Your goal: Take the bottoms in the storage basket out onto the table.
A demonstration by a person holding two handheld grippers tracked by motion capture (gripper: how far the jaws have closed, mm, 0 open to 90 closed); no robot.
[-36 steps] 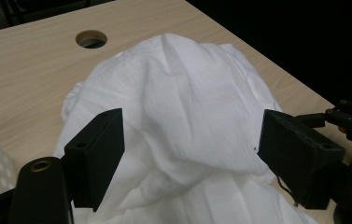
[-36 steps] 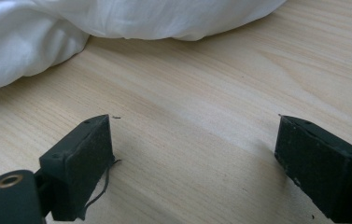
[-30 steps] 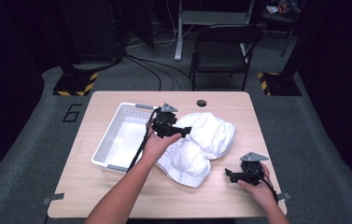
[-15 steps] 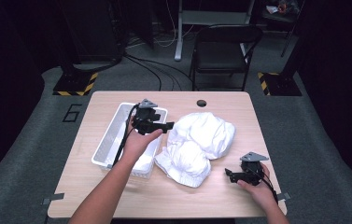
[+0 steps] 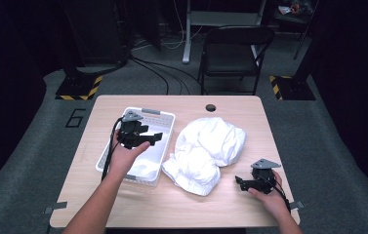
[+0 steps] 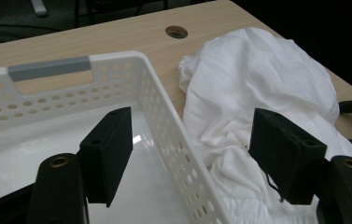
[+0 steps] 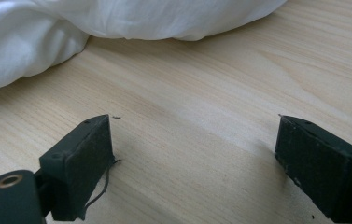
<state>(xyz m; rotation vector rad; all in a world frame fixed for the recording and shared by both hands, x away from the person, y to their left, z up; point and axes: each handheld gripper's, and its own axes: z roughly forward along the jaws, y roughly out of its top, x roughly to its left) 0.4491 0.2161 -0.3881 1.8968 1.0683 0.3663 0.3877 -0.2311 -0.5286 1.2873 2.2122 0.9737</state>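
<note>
A heap of white cloth (image 5: 206,148) lies on the middle of the wooden table (image 5: 220,209). To its left stands a white perforated basket (image 5: 158,113) with a white piece of cloth (image 5: 145,169) in its near end. My left gripper (image 5: 155,138) hovers open over the basket. In the left gripper view, the left gripper (image 6: 190,140) straddles the basket's right wall (image 6: 164,126), one jaw over the basket floor and the other over the cloth heap (image 6: 257,79). My right gripper (image 5: 238,182) rests open on the table, right of the heap. In the right gripper view, the open right gripper (image 7: 192,135) holds nothing.
A round cable hole (image 5: 211,107) sits near the table's far edge. Behind the table stands a black chair (image 5: 235,53), with cables on the grey floor. Bare wood lies in front of the heap (image 7: 117,18) and along the table's near edge.
My left gripper has swung left from the cloth heap to above the basket, and a white piece now lies in the basket's near end. The right gripper has stayed put.
</note>
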